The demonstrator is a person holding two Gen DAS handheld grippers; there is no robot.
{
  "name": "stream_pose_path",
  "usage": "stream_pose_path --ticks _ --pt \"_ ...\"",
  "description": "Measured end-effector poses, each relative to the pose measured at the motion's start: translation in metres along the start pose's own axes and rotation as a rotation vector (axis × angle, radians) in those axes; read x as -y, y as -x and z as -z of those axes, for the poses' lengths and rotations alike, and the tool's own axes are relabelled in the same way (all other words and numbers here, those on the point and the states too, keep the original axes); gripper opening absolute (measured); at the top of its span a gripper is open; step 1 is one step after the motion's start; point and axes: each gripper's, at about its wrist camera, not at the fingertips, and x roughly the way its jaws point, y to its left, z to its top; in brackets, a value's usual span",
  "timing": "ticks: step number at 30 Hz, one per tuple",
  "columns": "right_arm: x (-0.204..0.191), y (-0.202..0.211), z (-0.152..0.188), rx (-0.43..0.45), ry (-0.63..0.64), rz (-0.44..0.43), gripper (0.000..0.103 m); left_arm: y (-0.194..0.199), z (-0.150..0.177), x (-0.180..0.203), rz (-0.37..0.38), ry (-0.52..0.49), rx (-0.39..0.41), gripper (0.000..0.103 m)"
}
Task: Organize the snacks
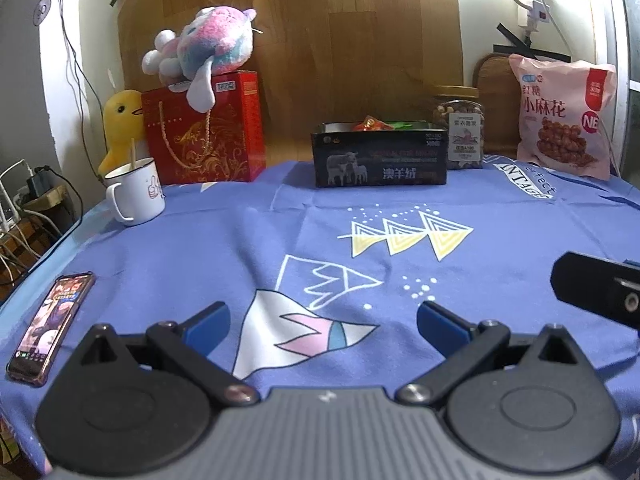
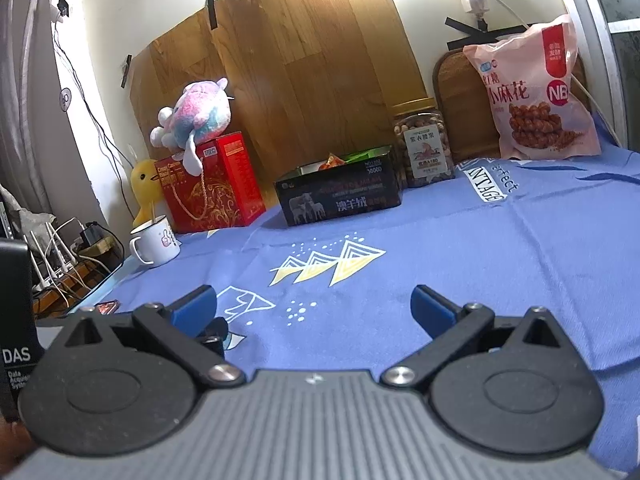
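Observation:
A black open box stands at the back of the blue-clothed table and holds small snack packets. A clear nut jar stands right of it. A pink snack bag leans at the back right. My left gripper is open and empty, low over the cloth near the front. My right gripper is open and empty too, over the cloth to the right of the left one.
A white mug, a red gift box with plush toys on it, and a yellow duck toy stand at the back left. A phone lies at the left edge. Cables lie beyond the table's left side.

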Motion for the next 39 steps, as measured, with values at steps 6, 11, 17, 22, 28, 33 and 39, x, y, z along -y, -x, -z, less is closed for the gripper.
stream_pose_path --ticks 6,11,17,22,28,33,39 --pt "0.0 0.0 0.0 0.0 0.002 -0.002 0.103 0.001 0.001 -0.002 -0.017 0.005 0.013 0.103" --pt "0.0 0.0 -0.001 -0.008 -0.001 -0.005 0.103 -0.003 0.005 -0.001 0.006 0.005 -0.018 0.103" --pt "0.001 -0.001 0.0 -0.011 -0.002 -0.005 0.103 -0.01 0.012 -0.001 0.022 0.016 -0.07 0.103" --pt "0.001 -0.002 0.0 -0.015 -0.005 -0.006 0.103 -0.013 0.013 -0.005 0.02 0.042 -0.097 0.103" --pt "0.0 -0.002 0.001 -0.015 -0.004 -0.004 0.103 -0.013 0.011 -0.007 -0.021 0.038 -0.091 0.103" --pt "-0.001 -0.001 0.001 -0.014 -0.005 -0.003 0.103 -0.011 0.01 -0.007 -0.023 0.04 -0.081 0.103" --pt "-0.001 -0.001 0.001 -0.014 -0.006 -0.002 0.103 -0.01 0.008 -0.01 0.026 0.069 -0.09 0.103"
